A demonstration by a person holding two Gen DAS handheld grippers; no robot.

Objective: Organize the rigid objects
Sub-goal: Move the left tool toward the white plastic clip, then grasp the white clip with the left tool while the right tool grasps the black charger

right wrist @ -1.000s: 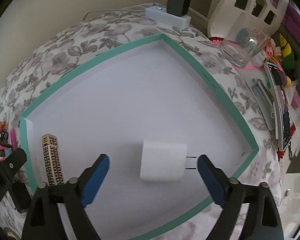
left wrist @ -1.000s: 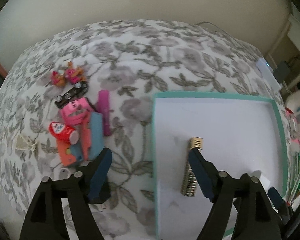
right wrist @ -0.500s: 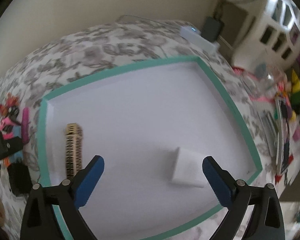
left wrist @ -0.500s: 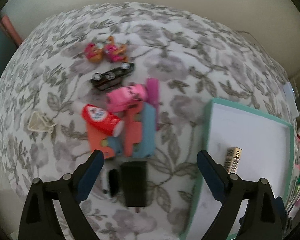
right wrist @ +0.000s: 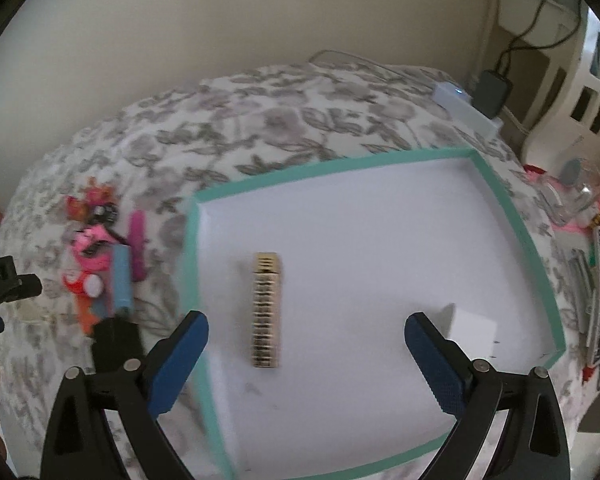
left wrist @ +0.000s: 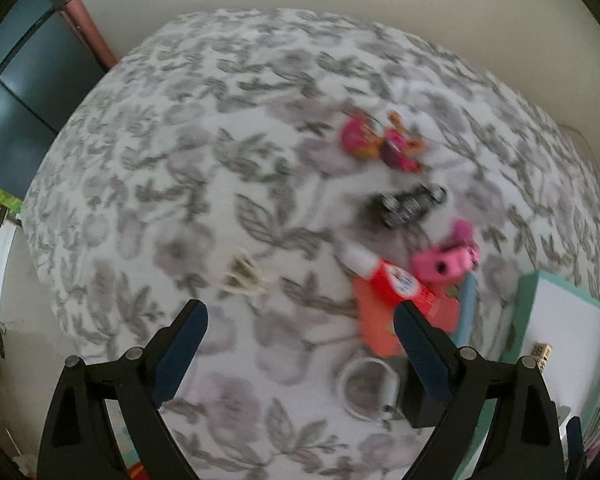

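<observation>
A white tray with a teal rim lies on the floral cloth. In it are a tan tower model lying flat and a white charger block. My right gripper is open and empty above the tray's near side. My left gripper is open and empty over bare cloth. To its right lies a pile: a red tube, a pink toy, an orange piece, a black toy car, small pink figures, a black block and a white ring.
A small white clip lies on the cloth ahead of the left gripper. A white power strip with a black adapter sits at the table's far right. Pens, a glass and clutter lie right of the tray. A wall stands behind.
The left gripper has swung left, away from the tray, so the toy pile now lies to its right. The right gripper has drawn back and turned left, off the white charger block.
</observation>
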